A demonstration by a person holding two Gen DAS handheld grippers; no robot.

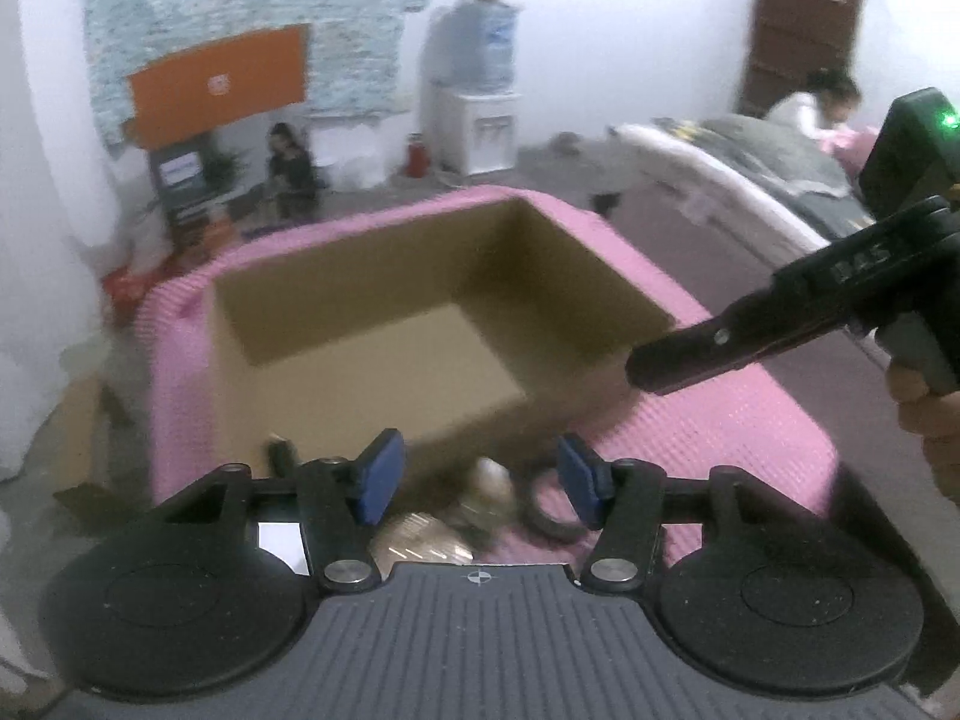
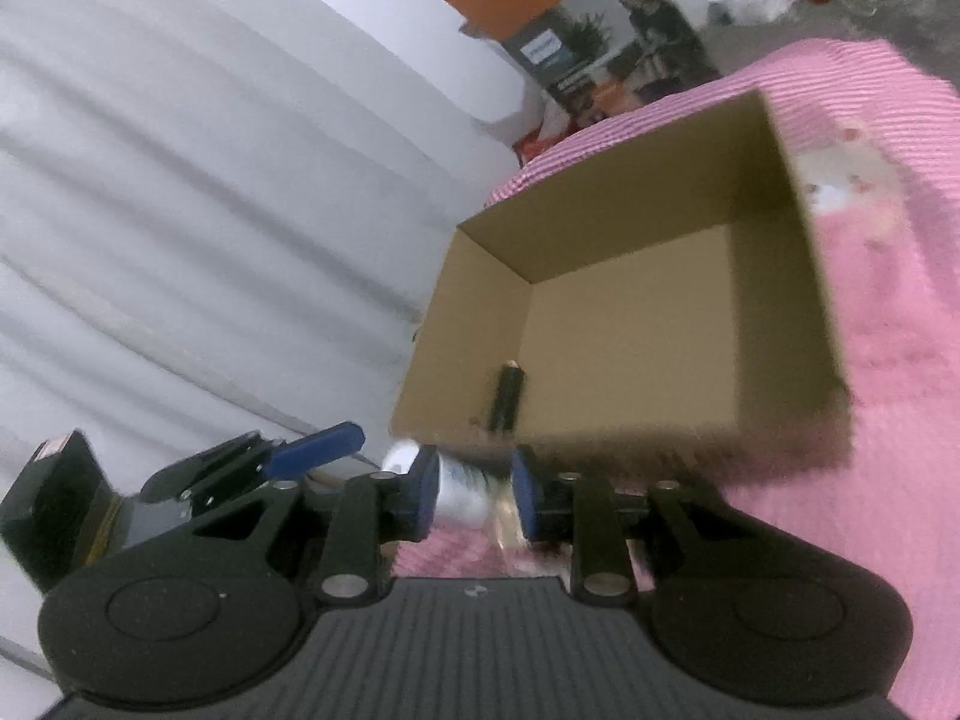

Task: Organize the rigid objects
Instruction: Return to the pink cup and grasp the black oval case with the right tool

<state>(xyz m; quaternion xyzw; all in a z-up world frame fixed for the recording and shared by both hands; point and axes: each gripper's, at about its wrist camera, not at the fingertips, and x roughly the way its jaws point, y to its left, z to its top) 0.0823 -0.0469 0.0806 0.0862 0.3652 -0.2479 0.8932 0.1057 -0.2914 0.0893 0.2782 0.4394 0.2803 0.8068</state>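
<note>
Pink matting [image 1: 750, 420] carries the cardboard box [image 1: 372, 348] ahead of both grippers: left gripper [image 1: 474, 480] open over small clutter, right gripper [image 2: 471, 489] closed around a white cylinder [image 2: 462, 489].

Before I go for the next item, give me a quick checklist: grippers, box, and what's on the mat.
1. Left gripper empty, jaws apart: ok.
2. Right gripper holding the white cylinder seen between its pads: cannot tell, blurred.
3. Cardboard box open, floor space free: ok.
4. Black ring lying on the pink mat just ahead of the left gripper: ok.
5. Grippers apart from each other: ok.
</note>
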